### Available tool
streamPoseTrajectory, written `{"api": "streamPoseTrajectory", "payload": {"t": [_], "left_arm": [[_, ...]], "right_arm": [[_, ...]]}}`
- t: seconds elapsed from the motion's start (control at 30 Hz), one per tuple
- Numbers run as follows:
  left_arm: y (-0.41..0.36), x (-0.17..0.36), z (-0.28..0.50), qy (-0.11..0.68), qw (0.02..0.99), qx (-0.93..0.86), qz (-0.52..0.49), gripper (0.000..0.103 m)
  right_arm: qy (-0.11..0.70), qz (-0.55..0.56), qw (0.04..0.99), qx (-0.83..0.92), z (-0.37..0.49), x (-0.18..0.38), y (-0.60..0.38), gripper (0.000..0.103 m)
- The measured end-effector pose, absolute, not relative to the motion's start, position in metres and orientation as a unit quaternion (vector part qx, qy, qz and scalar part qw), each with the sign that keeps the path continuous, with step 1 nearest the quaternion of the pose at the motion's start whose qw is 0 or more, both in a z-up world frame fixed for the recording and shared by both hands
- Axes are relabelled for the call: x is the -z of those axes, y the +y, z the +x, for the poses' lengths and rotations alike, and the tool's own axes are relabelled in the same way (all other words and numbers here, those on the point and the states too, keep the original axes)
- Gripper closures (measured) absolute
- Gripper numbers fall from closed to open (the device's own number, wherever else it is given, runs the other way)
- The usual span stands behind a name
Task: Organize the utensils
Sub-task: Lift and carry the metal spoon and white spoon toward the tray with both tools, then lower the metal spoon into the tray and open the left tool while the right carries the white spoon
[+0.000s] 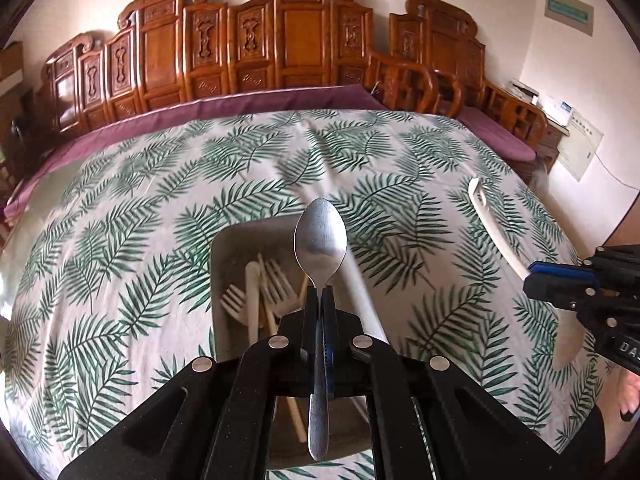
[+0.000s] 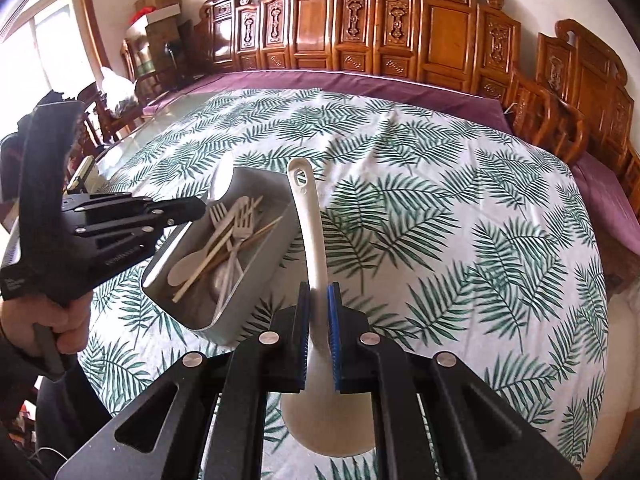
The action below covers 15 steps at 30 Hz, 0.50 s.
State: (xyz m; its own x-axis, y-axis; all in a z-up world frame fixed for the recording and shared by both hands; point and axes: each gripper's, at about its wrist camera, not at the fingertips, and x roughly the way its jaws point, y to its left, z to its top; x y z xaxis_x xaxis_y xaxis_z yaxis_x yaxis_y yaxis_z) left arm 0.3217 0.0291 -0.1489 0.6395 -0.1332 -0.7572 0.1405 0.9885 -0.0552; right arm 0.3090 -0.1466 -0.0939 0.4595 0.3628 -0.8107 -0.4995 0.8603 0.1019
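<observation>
Left gripper [image 1: 320, 296] is clamped on a metal spoon [image 1: 320, 240], held above the tray [image 1: 224, 248] of forks [image 1: 256, 292]; delivery is in hand. From the right wrist, right gripper [image 2: 318, 300] grips a white ladle [image 2: 308, 216] beside the tray [image 2: 176, 256]; next, lower and release each inside.

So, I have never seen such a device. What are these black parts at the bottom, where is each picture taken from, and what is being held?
No robot here: a person holds two hand grippers, each with a camera looking along its fingers. One picture is from the left gripper, shut on a metal spoon. The other is from the right gripper, shut on a white plastic ladle. The left hand squeezes its handle. On the leaf-print tablecloth stands a grey tray holding pale forks, a spoon and chopsticks.
</observation>
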Motion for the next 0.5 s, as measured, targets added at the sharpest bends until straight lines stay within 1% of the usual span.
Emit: {"api": "streamPoseTrajectory", "payload": {"t": [0.2,0.5], "left_arm": [[0.042,0.159,0.328,0.429,0.901,0.066,-0.009,0.101],[0.062,0.157,0.321,0.414,0.909,0.05,-0.015,0.099]], "right_arm": [[0.456,-0.081,0.848,-0.258,0.312,0.094,-0.129,0.092],[0.457,-0.084,0.843,-0.27,0.318,0.098,-0.102,0.092]]}}
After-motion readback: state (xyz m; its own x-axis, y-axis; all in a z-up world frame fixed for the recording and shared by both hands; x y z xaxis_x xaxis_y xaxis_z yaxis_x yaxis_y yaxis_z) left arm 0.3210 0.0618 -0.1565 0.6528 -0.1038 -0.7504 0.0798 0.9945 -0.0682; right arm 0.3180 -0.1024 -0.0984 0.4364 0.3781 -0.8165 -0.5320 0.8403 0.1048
